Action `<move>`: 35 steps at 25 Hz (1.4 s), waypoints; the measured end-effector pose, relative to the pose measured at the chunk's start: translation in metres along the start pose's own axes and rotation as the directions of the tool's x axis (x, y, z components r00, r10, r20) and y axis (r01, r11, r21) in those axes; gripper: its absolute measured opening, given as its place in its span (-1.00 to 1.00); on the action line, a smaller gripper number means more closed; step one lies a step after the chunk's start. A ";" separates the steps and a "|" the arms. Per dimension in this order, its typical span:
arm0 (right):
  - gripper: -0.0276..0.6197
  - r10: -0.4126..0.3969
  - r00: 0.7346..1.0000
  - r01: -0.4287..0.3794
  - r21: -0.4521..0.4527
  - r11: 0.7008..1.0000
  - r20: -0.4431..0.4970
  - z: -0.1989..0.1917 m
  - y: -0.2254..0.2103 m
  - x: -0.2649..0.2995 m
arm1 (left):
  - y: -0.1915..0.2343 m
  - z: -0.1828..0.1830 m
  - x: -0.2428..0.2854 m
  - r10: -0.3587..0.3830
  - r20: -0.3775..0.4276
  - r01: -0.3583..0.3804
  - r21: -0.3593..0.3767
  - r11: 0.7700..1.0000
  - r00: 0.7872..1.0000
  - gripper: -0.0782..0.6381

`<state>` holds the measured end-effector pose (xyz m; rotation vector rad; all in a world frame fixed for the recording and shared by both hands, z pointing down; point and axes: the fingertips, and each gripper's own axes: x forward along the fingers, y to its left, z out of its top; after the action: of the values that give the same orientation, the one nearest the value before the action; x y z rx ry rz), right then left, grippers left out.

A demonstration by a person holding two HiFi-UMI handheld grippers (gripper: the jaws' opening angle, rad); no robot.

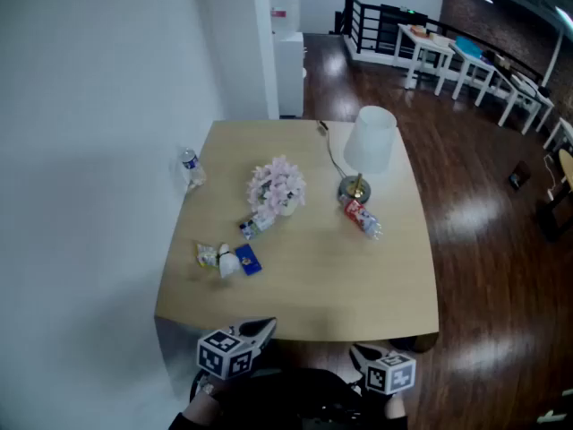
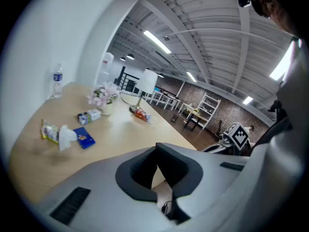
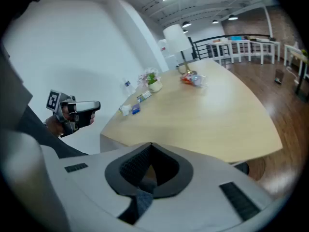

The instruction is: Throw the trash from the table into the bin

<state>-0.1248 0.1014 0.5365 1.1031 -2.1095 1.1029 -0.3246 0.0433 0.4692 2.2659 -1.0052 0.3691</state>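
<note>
You held both claws clenched and empty just short of the bench's (image 1: 313, 289) near edge. The wrapper (image 1: 207, 255), tissue (image 1: 228, 263) and blue packet (image 1: 248, 260) lay straight ahead of the left claw (image 1: 265, 327), nearer to it than to the right claw (image 1: 358, 354). The crushed red bottle (image 1: 362, 219) lay by the lamp (image 1: 370, 141), ahead of the right claw, its long axis slanting far-left to near-right. No bin showed.
</note>
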 end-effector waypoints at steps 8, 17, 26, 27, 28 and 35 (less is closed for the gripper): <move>-0.90 0.053 0.996 -0.066 -0.199 0.978 -0.072 0.066 0.106 0.125 | 0.109 0.003 -0.063 0.078 -0.018 -0.078 0.001 0.997 0.997 -0.78; -0.90 0.063 0.989 -0.113 -0.402 0.909 -0.134 0.116 0.156 0.217 | 0.156 0.006 -0.060 0.121 -0.021 -0.122 -0.072 0.990 0.992 -0.78; 0.11 -0.040 0.994 -0.011 -0.471 0.882 -0.097 0.154 0.140 0.327 | 0.173 0.006 -0.049 0.217 -0.073 -0.225 -0.131 0.965 0.973 -0.78; 0.17 -0.039 0.994 -0.013 -0.475 0.880 -0.099 0.157 0.142 0.336 | 0.176 0.006 -0.048 0.225 -0.078 -0.234 -0.134 0.963 0.971 -0.78; 0.21 -0.041 0.994 -0.011 -0.476 0.879 -0.098 0.160 0.143 0.344 | 0.179 0.006 -0.048 0.232 -0.084 -0.242 -0.137 0.961 0.969 -0.78; 0.25 -0.077 0.989 0.004 -0.498 0.867 -0.126 0.155 0.141 0.382 | 0.182 -0.002 -0.055 0.281 -0.118 -0.298 -0.171 0.939 0.953 -0.78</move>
<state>-0.4593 -0.1425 0.6717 0.7874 -2.0767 0.5405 -0.4962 -0.0179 0.5221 1.9184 -1.2735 0.4769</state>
